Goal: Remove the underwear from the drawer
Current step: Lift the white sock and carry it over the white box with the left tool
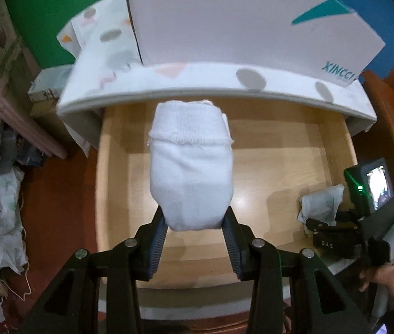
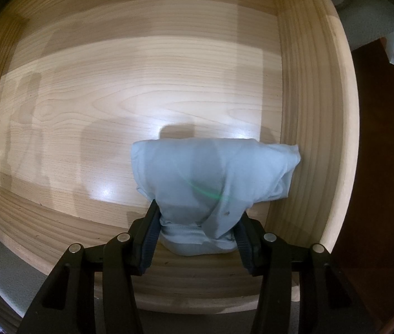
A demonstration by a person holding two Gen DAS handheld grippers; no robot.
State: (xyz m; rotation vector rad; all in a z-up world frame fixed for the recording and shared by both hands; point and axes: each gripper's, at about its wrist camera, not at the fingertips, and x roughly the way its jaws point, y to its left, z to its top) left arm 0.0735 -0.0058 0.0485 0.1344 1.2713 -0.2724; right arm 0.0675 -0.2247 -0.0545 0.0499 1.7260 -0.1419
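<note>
- Left gripper [image 1: 195, 224]: jaws narrowed onto a white folded underwear bundle [image 1: 190, 167], pinched at its lower end only; it hangs at frame centre above the open wooden drawer [image 1: 294, 150].
- Risk: the loose upper part could catch the patterned cabinet edge [image 1: 210, 83] across the upper frame and be pulled from the pads.
- Right gripper [image 2: 197, 224]: jaws closed to a narrow gap on a pale blue underwear bundle [image 2: 213, 172], at lower centre-right, touching the drawer's right wall [image 2: 308, 139].
- Risk: the grip takes the gathered end; the folded flap may unfurl and drag along the wall when lifted.
- Whether it rests on the drawer floor cannot be told.
</note>
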